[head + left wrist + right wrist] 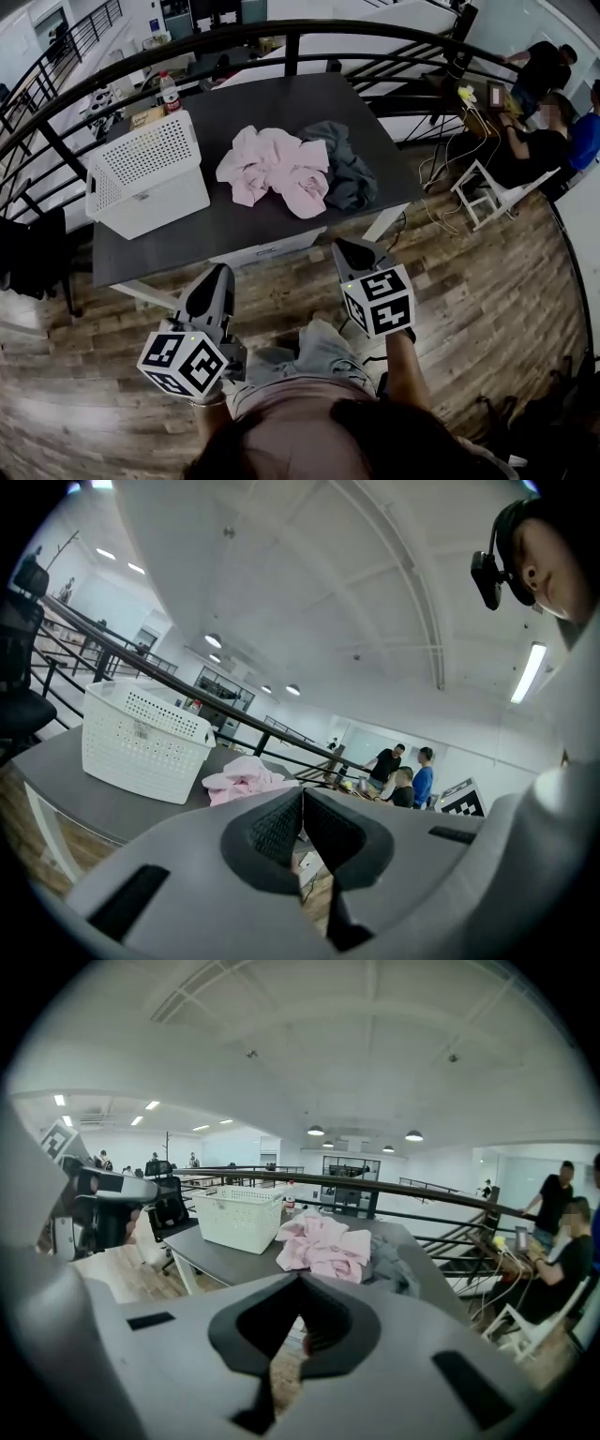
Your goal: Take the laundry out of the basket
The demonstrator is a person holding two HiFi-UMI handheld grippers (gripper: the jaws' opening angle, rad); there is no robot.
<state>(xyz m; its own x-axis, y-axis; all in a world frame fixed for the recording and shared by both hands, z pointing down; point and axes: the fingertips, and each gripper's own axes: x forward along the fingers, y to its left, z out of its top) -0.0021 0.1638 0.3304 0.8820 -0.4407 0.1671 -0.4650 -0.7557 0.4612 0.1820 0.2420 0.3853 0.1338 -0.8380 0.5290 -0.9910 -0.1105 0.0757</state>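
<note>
A white perforated basket (145, 173) stands on the left part of the dark table (234, 234); I cannot see into it. A pink laundry heap (275, 169) lies on the tabletop to its right, with a grey garment (345, 167) against its right side. Both grippers hang over the floor, short of the table's front edge and apart from the laundry. My left gripper (220, 270) is shut with nothing in it, its pads meeting (303, 794). My right gripper (345, 246) is also shut and empty (300, 1279). The basket (239, 1218) and the pink heap (323, 1246) also appear in the right gripper view.
A black curved railing (309, 37) runs behind the table. A bottle (170, 92) stands behind the basket. People sit at the far right by a white chair (492, 197). A black office chair (33, 253) is at the left. Wood floor lies around me.
</note>
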